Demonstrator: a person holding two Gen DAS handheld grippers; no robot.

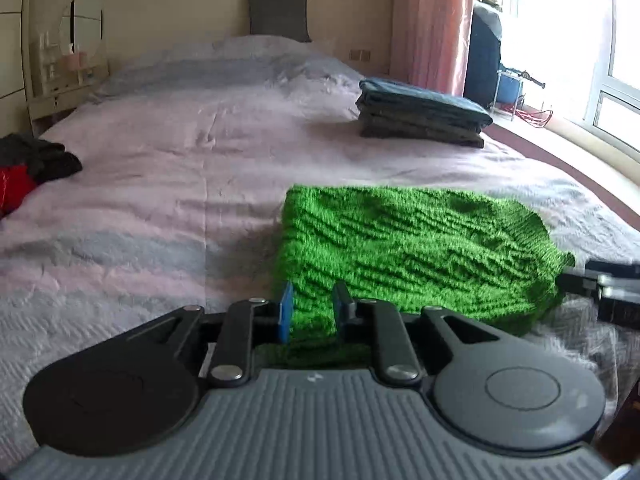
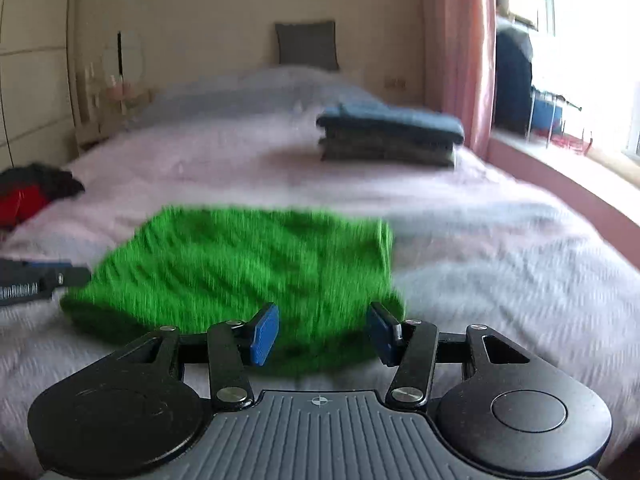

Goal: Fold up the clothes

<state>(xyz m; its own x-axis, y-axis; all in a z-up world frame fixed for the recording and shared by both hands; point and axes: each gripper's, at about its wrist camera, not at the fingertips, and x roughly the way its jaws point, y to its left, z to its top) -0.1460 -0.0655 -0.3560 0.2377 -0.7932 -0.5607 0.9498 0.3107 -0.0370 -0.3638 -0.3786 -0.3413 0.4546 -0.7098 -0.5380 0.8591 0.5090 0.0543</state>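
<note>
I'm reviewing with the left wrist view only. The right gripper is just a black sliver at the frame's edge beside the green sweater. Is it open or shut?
Observer: Open. The right gripper has its blue pads wide apart.
Operator: Anything between them?
Observer: Yes, the green knit sweater. Its near edge lies between the pads, unclamped.
Operator: Is that picture sharp?
Observer: No, the right wrist picture is smeared all over, bedspread included.
</note>
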